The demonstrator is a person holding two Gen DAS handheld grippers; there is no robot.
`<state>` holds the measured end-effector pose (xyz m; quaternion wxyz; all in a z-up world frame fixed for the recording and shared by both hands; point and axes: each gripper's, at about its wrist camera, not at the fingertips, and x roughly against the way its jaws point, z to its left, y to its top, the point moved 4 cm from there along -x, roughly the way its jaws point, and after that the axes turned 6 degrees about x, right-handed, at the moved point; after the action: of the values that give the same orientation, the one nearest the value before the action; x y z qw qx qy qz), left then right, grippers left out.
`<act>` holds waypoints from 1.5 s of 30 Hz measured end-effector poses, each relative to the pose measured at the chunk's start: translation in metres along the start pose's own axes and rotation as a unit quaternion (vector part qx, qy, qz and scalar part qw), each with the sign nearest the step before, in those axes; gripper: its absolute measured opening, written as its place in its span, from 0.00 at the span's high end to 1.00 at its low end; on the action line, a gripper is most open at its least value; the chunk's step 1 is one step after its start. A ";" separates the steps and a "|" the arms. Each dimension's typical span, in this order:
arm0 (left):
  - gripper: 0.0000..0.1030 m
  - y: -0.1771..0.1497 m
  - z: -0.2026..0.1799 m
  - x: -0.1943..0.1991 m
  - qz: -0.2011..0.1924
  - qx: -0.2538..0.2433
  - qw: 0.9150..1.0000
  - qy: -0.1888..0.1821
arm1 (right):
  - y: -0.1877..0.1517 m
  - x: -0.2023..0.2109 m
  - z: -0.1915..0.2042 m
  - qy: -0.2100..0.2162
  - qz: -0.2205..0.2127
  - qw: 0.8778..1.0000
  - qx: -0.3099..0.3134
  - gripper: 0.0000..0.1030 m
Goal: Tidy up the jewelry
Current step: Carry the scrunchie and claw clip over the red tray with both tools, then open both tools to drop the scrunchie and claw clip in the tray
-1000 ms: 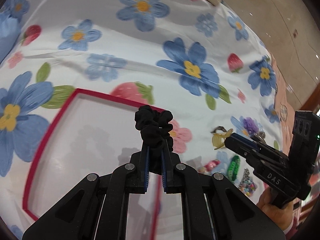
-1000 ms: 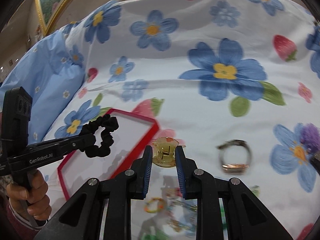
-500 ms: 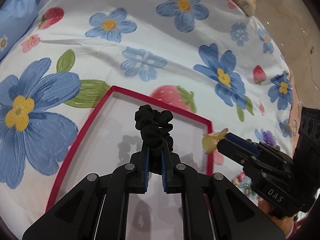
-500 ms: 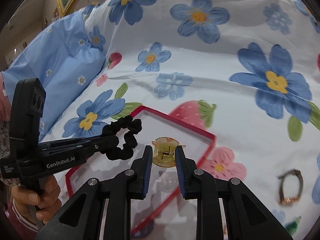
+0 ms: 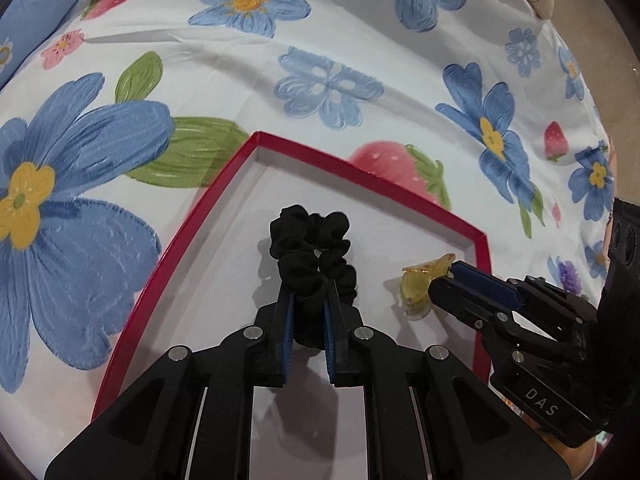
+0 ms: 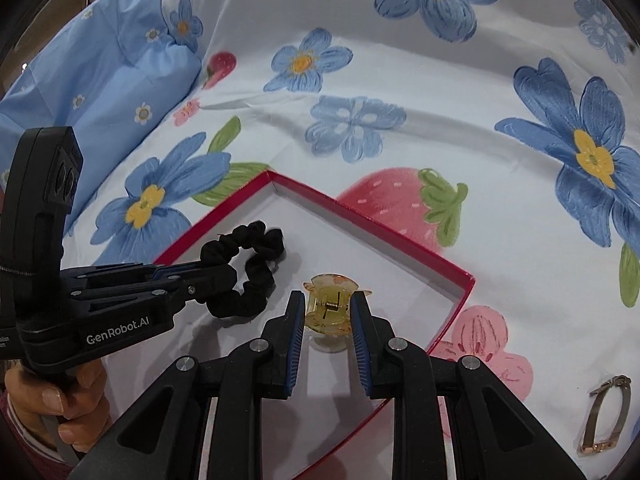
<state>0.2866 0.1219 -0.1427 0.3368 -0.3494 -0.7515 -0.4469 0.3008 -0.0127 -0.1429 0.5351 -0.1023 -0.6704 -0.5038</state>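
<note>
Fingers of the left gripper point(image 5: 307, 322) are clamping the scrunchie point(image 5: 310, 240), right gripper point(image 6: 327, 318) the clip point(image 6: 330, 304), over the box point(image 6: 400, 240); a watch point(image 6: 604, 416) is waiting on the bed.

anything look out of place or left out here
One thing: a wristwatch lies loose on the floral bedsheet, outside the red-rimmed box. The black scrunchie and yellow hair claw are held over the box.

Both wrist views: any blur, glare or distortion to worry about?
Left wrist: sharp, heavy fisheye bowing the red tray rim; soft shadows under the black scrunchie. Right wrist: sharp too, no glare; the yellow claw clip casts a faint shadow; dark vignette at the corners.
</note>
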 end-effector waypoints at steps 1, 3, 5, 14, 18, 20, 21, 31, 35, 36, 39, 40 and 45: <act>0.88 0.000 0.001 -0.001 0.001 0.001 1.000 0.003 | -0.001 -0.002 0.000 0.001 0.003 1.000 0.000 0.77; 0.88 0.000 0.001 -0.001 0.002 0.002 1.000 0.004 | -0.001 -0.005 0.000 0.002 0.003 1.000 0.000 0.77; 0.83 0.000 0.001 -0.001 0.003 0.001 1.000 0.010 | -0.001 -0.005 0.000 0.004 0.003 1.000 0.001 0.77; 0.55 -0.001 0.008 0.009 0.001 0.016 1.000 0.011 | -0.002 -0.007 -0.003 0.016 0.007 1.000 -0.010 0.74; 0.54 -0.004 0.010 0.015 -0.002 0.020 1.000 0.014 | 0.000 -0.003 -0.001 0.020 0.003 1.000 -0.012 0.73; 0.54 -0.005 0.010 0.019 -0.005 0.021 1.000 0.013 | 0.001 0.000 0.000 0.021 0.000 1.000 -0.011 0.72; 0.54 -0.006 0.011 0.022 -0.007 0.022 1.000 0.014 | 0.001 0.001 0.000 0.021 -0.001 1.000 -0.011 0.71; 0.54 -0.012 0.002 0.043 -0.025 0.014 0.999 0.016 | -0.005 0.027 -0.002 0.019 -0.020 0.999 -0.027 0.68; 0.53 -0.016 -0.007 0.052 -0.028 0.010 1.000 0.011 | -0.010 0.040 -0.006 0.016 -0.027 0.999 -0.034 0.68; 0.51 -0.018 -0.010 0.054 -0.029 0.008 1.000 0.010 | -0.011 0.044 -0.008 0.015 -0.031 0.999 -0.036 0.68; 0.48 -0.024 -0.019 0.060 -0.032 0.001 0.999 0.005 | -0.019 0.060 -0.014 0.010 -0.041 0.998 -0.047 0.68; 0.48 -0.026 -0.023 0.062 -0.032 -0.001 0.999 0.003 | -0.022 0.065 -0.017 0.008 -0.043 0.998 -0.051 0.68; 0.44 -0.039 -0.045 0.072 -0.031 -0.018 0.999 -0.013 | -0.037 0.091 -0.029 -0.004 -0.055 0.996 -0.066 0.59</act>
<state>0.2247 0.0831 -0.0836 0.3067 -0.3373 -0.7579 -0.4667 0.2563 -0.0893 -0.0921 0.4958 -0.1025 -0.6426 -0.5751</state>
